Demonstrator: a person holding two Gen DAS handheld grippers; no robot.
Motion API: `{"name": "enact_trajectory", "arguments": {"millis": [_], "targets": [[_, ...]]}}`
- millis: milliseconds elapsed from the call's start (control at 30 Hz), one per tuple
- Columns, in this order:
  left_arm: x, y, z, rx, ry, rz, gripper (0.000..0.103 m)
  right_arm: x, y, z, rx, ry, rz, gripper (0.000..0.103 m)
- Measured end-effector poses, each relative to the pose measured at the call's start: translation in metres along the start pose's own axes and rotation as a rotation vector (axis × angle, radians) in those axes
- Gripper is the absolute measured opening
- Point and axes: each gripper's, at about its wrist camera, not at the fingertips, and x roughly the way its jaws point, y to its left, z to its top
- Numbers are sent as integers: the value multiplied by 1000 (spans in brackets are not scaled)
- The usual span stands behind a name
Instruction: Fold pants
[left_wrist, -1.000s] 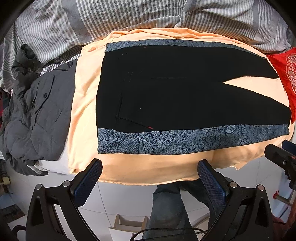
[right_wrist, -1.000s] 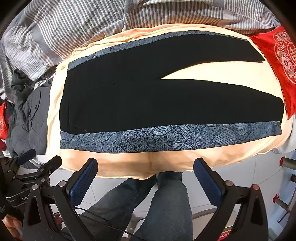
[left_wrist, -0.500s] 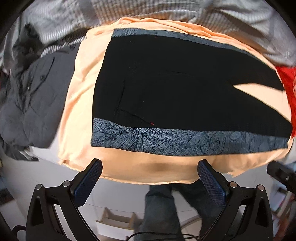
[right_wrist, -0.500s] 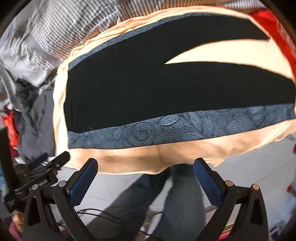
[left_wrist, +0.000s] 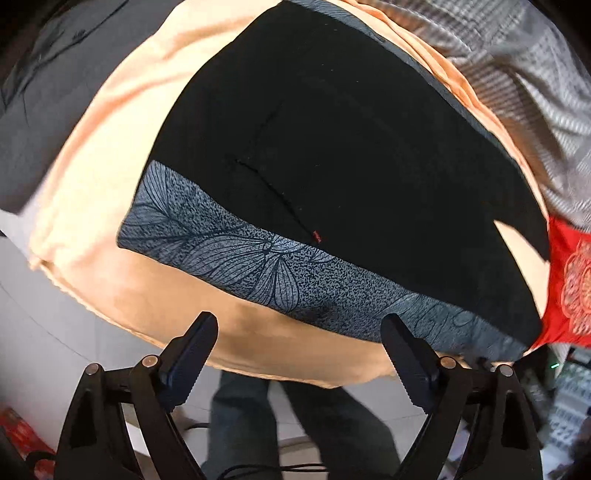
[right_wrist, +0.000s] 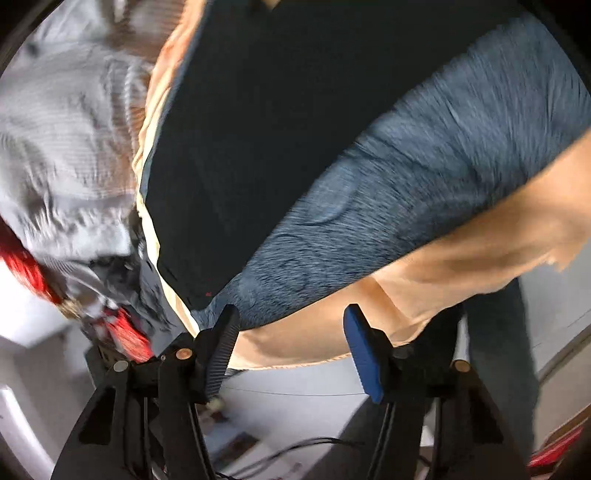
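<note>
- Pants (left_wrist: 351, 155) lie spread flat on a peach sheet (left_wrist: 110, 155) over the bed, black cloth with a grey leaf-print side band (left_wrist: 258, 266) along the edge nearest us; their long axis runs across our front, waistband to the left, legs splitting toward the right.
- In the left wrist view we see that near band just above and ahead of the left tool (left_wrist: 299, 350), whose jaws stand wide apart and are closing, with only the sheet's hanging edge between them, nothing gripped.
- In the right wrist view, heavily blurred, the band (right_wrist: 406, 177) slants up from the right tool (right_wrist: 291, 339); its jaws are narrower and closing, pads not on cloth as far as we can tell.
- We judge both tools are lined up along the near long edge, left toward the waist end, so the coming pinch should take the band and carry it away from us over the far leg.
- Beyond the pants: a striped grey duvet (left_wrist: 535, 96), a red embroidered cloth (left_wrist: 572, 280) at the leg end, a dark grey jacket (left_wrist: 44, 92) past the waistband, and a person's jeans-clad legs (left_wrist: 295, 424) below the bed edge.
</note>
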Motion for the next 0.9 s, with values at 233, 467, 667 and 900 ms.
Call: {"name": "enact_trajectory", "arguments": {"millis": [233,467,667,900], "targets": [[11,17,2,-37,-20,-32,92,20,-28,15,37,-52,130,63],[18,36,0,-74,-12,-72,92,26,-32,25,104,-63,355,29],[16,48,0,-185,-19,-213,92,3,-1,26,45,-32,425,11],[26,54,13,-264,-37,-288,92,-9,10,27,3,14,417,11]]}}
